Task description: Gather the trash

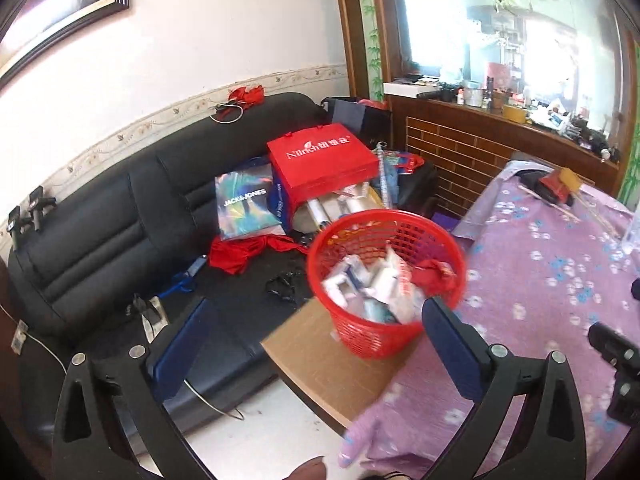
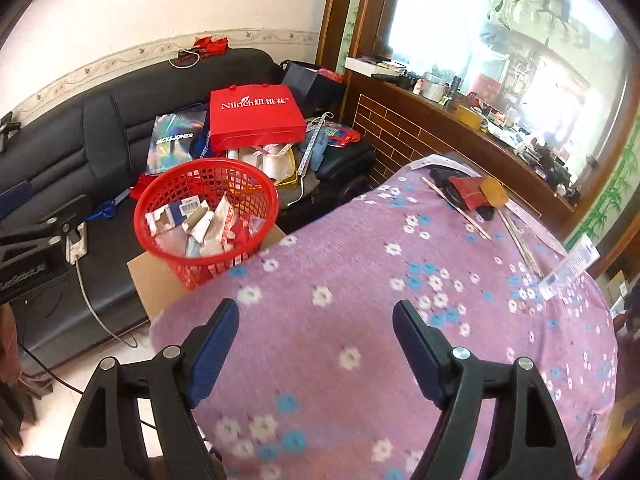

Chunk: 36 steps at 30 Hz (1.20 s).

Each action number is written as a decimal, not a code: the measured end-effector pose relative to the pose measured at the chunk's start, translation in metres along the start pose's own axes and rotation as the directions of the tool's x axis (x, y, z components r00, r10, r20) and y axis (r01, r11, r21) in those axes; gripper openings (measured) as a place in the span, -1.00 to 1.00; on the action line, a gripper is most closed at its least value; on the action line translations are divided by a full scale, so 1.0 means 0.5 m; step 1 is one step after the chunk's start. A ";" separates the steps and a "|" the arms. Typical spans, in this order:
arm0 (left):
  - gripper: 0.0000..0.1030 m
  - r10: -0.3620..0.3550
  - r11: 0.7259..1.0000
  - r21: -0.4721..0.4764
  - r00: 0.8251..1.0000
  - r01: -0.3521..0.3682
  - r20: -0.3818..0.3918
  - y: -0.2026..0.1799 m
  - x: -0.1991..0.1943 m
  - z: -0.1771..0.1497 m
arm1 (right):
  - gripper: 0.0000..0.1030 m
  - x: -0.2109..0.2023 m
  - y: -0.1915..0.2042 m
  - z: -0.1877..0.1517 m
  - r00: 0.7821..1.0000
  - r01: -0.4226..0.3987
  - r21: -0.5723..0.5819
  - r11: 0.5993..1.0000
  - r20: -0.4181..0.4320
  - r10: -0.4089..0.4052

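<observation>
A red mesh basket [image 1: 384, 280] stands on the bare wooden corner of the table, holding several white wrappers and a red scrap [image 1: 436, 274]. It also shows in the right wrist view [image 2: 206, 216]. My left gripper [image 1: 320, 340] is open and empty, just in front of the basket. My right gripper [image 2: 316, 340] is open and empty above the purple floral tablecloth [image 2: 360, 280]. A red packet [image 2: 470, 192], a yellow piece [image 2: 494, 194] and thin sticks [image 2: 456, 208] lie at the table's far end. A clear plastic package [image 2: 568, 272] lies at the right edge.
A black sofa [image 1: 100, 220] stands left of the table, with a red Nilrich bag [image 1: 324, 160], a Jack & Jones bag [image 1: 246, 204], red cloth and cables. A wooden cabinet [image 1: 460, 152] with a cluttered top stands behind. The left gripper's body [image 2: 32, 256] shows at the left.
</observation>
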<state>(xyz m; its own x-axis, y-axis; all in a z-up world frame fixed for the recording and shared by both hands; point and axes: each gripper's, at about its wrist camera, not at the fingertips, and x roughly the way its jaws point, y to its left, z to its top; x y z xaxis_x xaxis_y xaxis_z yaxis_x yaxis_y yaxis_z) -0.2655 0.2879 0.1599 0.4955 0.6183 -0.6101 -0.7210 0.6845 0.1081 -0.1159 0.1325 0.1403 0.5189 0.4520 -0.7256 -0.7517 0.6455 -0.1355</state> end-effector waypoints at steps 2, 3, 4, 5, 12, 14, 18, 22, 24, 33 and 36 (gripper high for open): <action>1.00 0.022 0.999 -0.029 0.999 -0.021 0.032 -0.013 -0.035 -0.010 | 0.64 -0.022 -0.013 -0.017 1.000 0.007 -0.004 1.000 0.014 -0.007; 1.00 0.044 0.998 -0.043 0.998 -0.042 0.045 -0.019 -0.051 -0.014 | 0.65 -0.030 -0.019 -0.024 1.000 0.004 -0.003 1.000 0.015 -0.004; 1.00 0.050 0.998 -0.051 0.997 -0.047 0.052 -0.021 -0.060 -0.015 | 0.65 -0.039 -0.027 -0.033 1.000 -0.004 0.001 1.000 0.017 0.004; 1.00 0.053 0.997 -0.062 0.997 -0.050 0.058 -0.025 -0.073 -0.019 | 0.65 -0.045 -0.030 -0.039 1.000 -0.010 0.002 1.000 0.019 0.010; 1.00 0.103 0.991 -0.093 0.993 -0.097 0.062 -0.046 -0.134 -0.045 | 0.67 -0.081 -0.055 -0.071 0.998 -0.034 -0.011 0.999 0.046 0.034; 1.00 0.105 0.992 -0.069 0.993 -0.101 0.052 -0.057 -0.143 -0.050 | 0.67 -0.087 -0.058 -0.075 0.998 -0.042 -0.018 0.999 0.050 0.043; 1.00 0.107 0.994 -0.030 0.994 -0.106 0.036 -0.072 -0.152 -0.052 | 0.68 -0.096 -0.059 -0.078 0.996 -0.052 -0.039 0.998 0.064 0.055; 1.00 0.103 0.994 -0.037 0.994 -0.101 0.032 -0.072 -0.156 -0.056 | 0.68 -0.096 -0.058 -0.077 0.995 -0.063 -0.050 0.997 0.068 0.066; 1.00 0.101 0.994 -0.042 0.995 -0.099 0.028 -0.069 -0.156 -0.058 | 0.68 -0.094 -0.057 -0.076 0.995 -0.070 -0.051 0.996 0.066 0.073; 1.00 0.120 0.992 -0.047 0.993 -0.120 -0.003 -0.055 -0.135 -0.063 | 0.69 -0.076 -0.042 -0.071 0.995 -0.079 -0.065 0.995 0.054 0.082; 1.00 0.127 0.991 -0.048 0.992 -0.128 -0.015 -0.049 -0.126 -0.065 | 0.69 -0.068 -0.033 -0.069 0.995 -0.083 -0.069 0.994 0.044 0.086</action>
<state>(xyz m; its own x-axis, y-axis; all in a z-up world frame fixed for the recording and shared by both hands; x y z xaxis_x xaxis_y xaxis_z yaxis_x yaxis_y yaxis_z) -0.2949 0.2194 0.1701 0.3924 0.6944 -0.6032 -0.8010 0.5804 0.1471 -0.1351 0.0850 0.1440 0.4693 0.5325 -0.7044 -0.8187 0.5612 -0.1212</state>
